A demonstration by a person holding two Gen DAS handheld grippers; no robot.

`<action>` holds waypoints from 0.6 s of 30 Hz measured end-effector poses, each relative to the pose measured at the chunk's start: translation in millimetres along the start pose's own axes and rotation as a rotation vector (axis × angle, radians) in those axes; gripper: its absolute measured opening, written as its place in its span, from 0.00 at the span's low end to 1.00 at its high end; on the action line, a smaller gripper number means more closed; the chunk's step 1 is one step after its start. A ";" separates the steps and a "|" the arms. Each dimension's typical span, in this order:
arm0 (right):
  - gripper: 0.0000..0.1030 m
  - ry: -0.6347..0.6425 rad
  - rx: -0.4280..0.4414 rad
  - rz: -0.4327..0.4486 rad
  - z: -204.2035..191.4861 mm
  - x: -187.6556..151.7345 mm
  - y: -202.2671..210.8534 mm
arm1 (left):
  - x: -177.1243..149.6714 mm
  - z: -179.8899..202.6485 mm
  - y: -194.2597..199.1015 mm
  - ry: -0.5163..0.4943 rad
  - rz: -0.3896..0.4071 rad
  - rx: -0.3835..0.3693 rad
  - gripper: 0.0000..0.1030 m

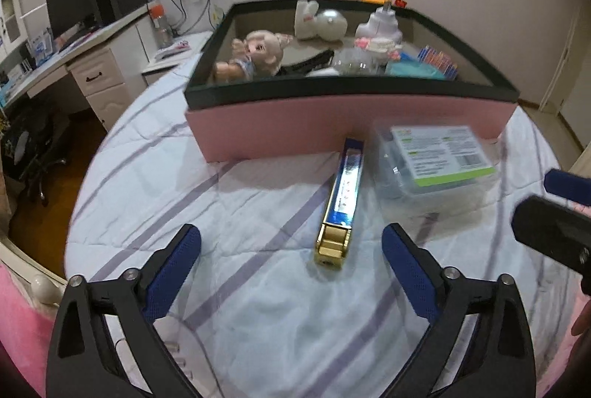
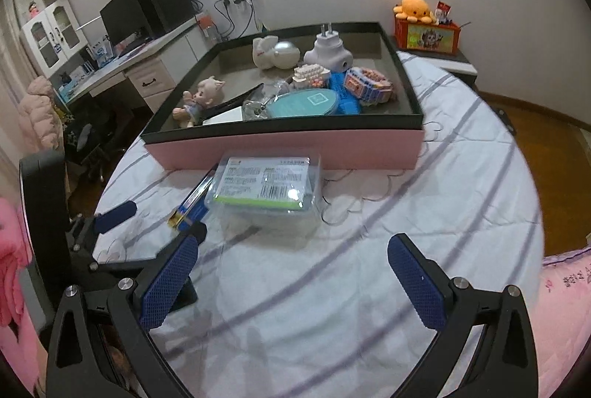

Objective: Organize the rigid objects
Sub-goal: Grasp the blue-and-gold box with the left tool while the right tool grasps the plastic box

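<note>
A long blue and gold box [image 1: 341,204] lies on the striped bedsheet, just ahead of my open, empty left gripper [image 1: 291,250]. It also shows in the right wrist view [image 2: 192,206]. A clear plastic case with a green and white label [image 1: 437,159] lies to its right, in front of the pink tray [image 1: 351,128]. In the right wrist view this case [image 2: 267,189] lies ahead of my open, empty right gripper [image 2: 293,268]. The pink tray [image 2: 284,148] holds a doll [image 2: 199,100], a white plug [image 2: 328,52], a teal oval box [image 2: 303,104] and several other items.
The left gripper [image 2: 110,217] shows at the left of the right wrist view. A desk with a monitor [image 1: 70,6] stands at the far left. An orange box with a plush octopus [image 2: 424,28] sits on a stand beyond the bed. Wood floor lies right of the bed.
</note>
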State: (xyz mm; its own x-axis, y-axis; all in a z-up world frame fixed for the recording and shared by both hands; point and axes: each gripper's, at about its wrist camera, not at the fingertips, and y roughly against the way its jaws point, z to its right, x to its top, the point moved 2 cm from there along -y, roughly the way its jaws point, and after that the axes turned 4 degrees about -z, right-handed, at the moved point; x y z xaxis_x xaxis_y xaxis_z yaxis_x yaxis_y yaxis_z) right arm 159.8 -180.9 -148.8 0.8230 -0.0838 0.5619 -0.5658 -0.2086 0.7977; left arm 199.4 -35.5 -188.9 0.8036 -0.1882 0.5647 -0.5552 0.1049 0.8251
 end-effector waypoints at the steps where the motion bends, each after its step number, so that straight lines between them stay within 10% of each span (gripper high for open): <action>1: 1.00 -0.001 0.005 -0.009 -1.5 3.1 -6.2 | 1.2 -0.6 -4.5 0.002 -0.012 -0.013 0.89; 18: 0.95 0.007 -0.033 -0.063 -23.1 17.2 -67.7 | 11.3 6.5 -5.2 -0.053 0.026 -0.069 0.30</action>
State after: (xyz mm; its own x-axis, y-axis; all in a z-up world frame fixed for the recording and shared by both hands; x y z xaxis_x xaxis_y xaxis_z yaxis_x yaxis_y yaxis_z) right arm 211.1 -145.7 -188.0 0.8565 -0.0649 0.5121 -0.5148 -0.1805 0.8381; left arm 210.0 -44.5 -187.0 0.7759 -0.2354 0.5852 -0.5579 0.1768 0.8108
